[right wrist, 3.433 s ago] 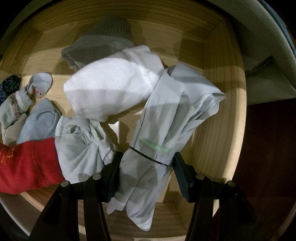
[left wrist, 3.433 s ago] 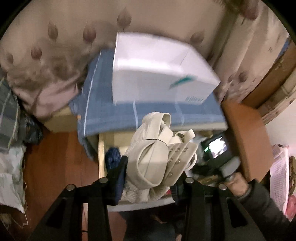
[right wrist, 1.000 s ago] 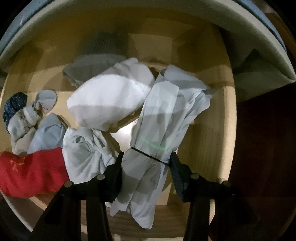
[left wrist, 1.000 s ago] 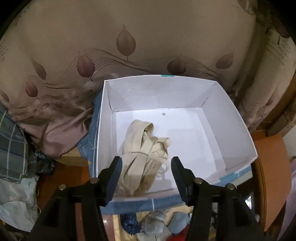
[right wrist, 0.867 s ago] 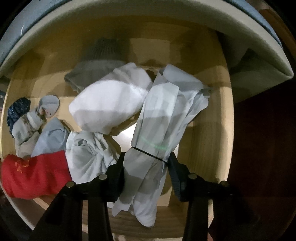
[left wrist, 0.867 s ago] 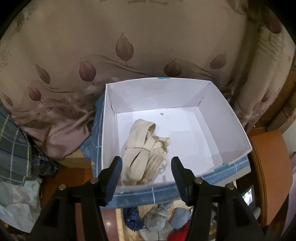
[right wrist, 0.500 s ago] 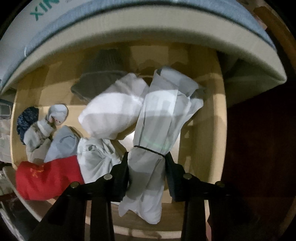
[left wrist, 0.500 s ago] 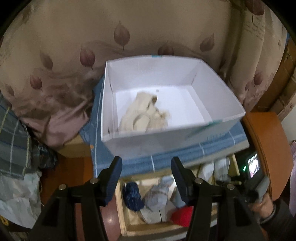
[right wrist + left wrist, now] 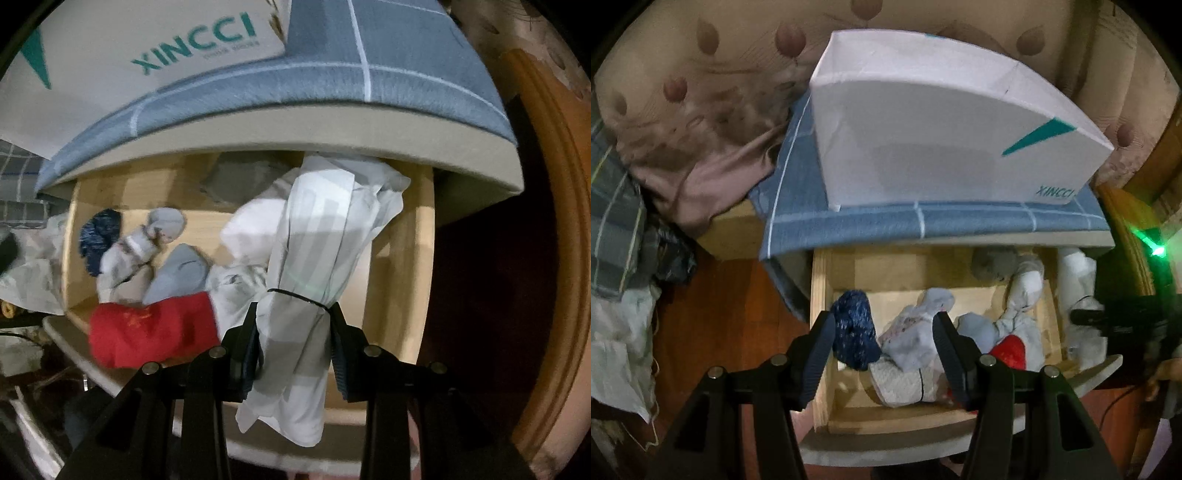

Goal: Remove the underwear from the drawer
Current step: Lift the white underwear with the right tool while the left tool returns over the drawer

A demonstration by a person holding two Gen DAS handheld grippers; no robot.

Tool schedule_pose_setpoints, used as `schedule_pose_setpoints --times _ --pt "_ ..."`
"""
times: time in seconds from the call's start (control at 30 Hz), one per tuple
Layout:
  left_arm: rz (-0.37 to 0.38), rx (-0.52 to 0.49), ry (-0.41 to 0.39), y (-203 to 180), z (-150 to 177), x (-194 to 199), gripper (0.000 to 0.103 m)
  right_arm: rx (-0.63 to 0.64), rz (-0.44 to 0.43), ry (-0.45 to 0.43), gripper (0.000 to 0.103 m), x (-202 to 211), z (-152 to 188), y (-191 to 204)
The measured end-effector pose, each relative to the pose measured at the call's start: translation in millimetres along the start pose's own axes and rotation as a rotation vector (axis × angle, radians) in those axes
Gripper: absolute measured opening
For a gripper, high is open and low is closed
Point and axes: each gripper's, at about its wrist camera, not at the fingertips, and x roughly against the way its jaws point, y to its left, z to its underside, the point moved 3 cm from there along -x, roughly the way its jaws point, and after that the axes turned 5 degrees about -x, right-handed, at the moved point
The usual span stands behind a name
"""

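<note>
At the bottom centre of the right wrist view, the right tool (image 9: 293, 339) pinches a white bundle of underwear (image 9: 317, 251) tied with a thin black band; the bundle hangs over the right end of the open wooden drawer (image 9: 391, 266). Left of it lie a red garment (image 9: 151, 328), a pale grey sock (image 9: 181, 271) and a dark blue knitted roll (image 9: 99, 236). Beyond, a blue checked cloth (image 9: 332, 77) overhangs the drawer, carrying a white XINCCI box (image 9: 110, 81) in the upper left. In the left wrist view, the left tool (image 9: 884, 354) stands spread and empty above the drawer's left end, the blue roll just beside its left finger.
</note>
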Motion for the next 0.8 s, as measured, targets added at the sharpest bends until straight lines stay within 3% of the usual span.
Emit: schedule_pose_setpoints --times 0.2,0.33,0.47,0.8 --pt "-0.034 0.064 0.024 11 22 -18 0.056 0.048 -0.002 -0.019 0.031 29 12 16" --pt "-0.049 0.124 0.023 18 31 -25 0.056 0.085 0.009 -0.122 0.03 65 19 22" --pt "-0.059 0.154 0.041 24 37 -32 0.056 0.065 -0.032 -0.194 0.028 94 14 29" --pt "-0.06 0.167 0.046 26 42 -34 0.056 0.056 -0.058 -0.24 0.023 106 21 39"
